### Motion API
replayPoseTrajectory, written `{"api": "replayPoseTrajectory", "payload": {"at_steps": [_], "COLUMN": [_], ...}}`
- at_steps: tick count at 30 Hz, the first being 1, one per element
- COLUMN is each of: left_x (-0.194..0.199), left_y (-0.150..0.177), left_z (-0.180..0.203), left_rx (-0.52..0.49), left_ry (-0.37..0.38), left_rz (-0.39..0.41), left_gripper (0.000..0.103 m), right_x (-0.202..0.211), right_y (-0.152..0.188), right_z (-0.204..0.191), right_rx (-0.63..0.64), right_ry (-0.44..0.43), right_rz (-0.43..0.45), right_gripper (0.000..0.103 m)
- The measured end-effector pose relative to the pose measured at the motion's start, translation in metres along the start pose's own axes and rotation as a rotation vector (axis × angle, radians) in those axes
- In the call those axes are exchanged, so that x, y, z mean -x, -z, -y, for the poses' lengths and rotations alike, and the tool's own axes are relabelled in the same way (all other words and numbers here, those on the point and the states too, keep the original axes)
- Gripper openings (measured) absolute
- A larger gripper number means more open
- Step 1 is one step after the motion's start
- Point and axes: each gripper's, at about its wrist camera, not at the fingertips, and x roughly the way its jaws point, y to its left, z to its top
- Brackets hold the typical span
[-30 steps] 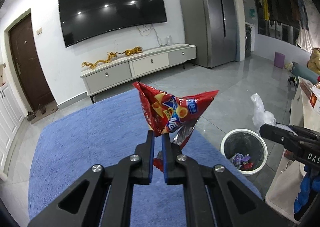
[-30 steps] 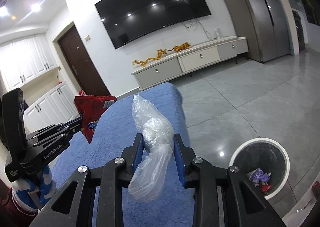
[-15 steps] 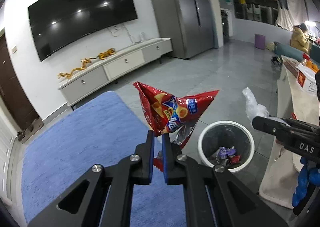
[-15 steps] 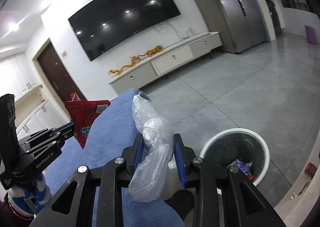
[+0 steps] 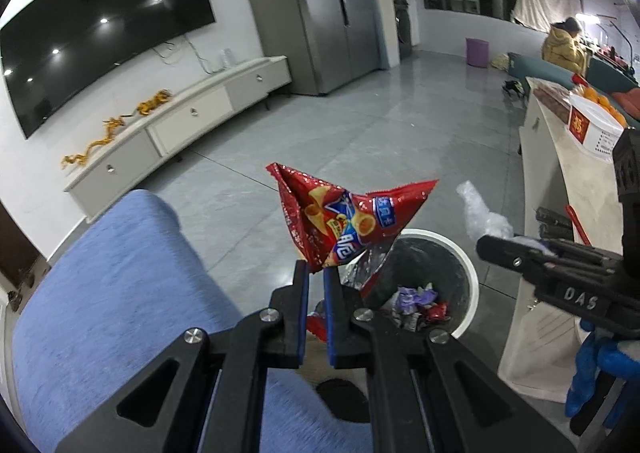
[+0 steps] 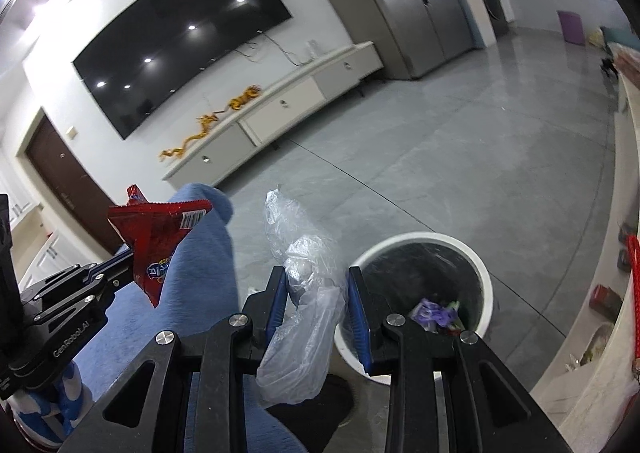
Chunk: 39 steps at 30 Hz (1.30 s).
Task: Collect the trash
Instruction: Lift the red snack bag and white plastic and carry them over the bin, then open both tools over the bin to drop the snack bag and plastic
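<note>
A blue rug (image 5: pixel 112 293) covers the grey floor just left of the white trash bin (image 6: pixel 486 285), which serves as the landmark here. The bin stands on bare tile at the rug's edge, lined in black, with purple and red wrappers (image 5: pixel 416 299) lying at its bottom. Far beyond the bin, a long white cabinet (image 6: pixel 280 109) runs under a wall-mounted television (image 6: pixel 180 37).

The left gripper (image 5: pixel 315 273) has its jaws clenched on the lower corner of a red snack bag (image 5: pixel 344 221), which sticks up just left of the bin's rim, above the floor. The right gripper (image 6: pixel 316 285) grasps a crumpled clear plastic bag (image 6: pixel 304 293) between its blue pads, held beside the bin's near-left rim, its loose end hanging below the fingers.
</note>
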Motion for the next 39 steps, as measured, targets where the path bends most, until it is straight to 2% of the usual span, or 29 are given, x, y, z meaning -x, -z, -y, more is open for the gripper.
{"api": "replayPoseTrajectory", "payload": {"at_steps": [9, 14, 15, 17, 18, 21, 32, 39], "left_x": [-0.077, -0.108, -0.113, -0.123, -0.127, -0.137, -0.157, -0.17], "left_y": [-0.014, -0.021, -0.022, -0.024, -0.026, -0.027, -0.025, -0.016], "left_z": [0.016, 0.018, 0.018, 0.016, 0.016, 0.018, 0.029, 0.036], "left_rx": [0.006, 0.064, 0.076, 0.113, 0.124, 0.154, 0.184, 0.205], "left_ry": [0.106, 0.182, 0.194, 0.225, 0.237, 0.279, 0.336, 0.332], "left_rz": [-0.129, -0.195, -0.204, -0.219, -0.226, -0.244, -0.307, -0.357], "left_gripper": [0.007, 0.007, 0.007, 0.009, 0.009, 0.009, 0.009, 0.01], "right_x": [-0.046, -0.07, -0.074, -0.082, -0.085, -0.092, -0.063, -0.034], "right_y": [-0.003, -0.008, -0.008, -0.009, -0.009, -0.008, -0.002, 0.005], "right_z": [0.034, 0.051, 0.055, 0.062, 0.066, 0.074, 0.071, 0.056], "right_rx": [-0.072, -0.088, -0.093, -0.106, -0.112, -0.136, -0.186, -0.168], "right_ry": [0.131, 0.19, 0.204, 0.228, 0.24, 0.26, 0.312, 0.333], "right_rz": [-0.059, -0.094, -0.103, -0.111, -0.114, -0.126, -0.077, -0.035], "right_gripper": [0.03, 0.031, 0.032, 0.044, 0.053, 0.056, 0.06, 0.061]}}
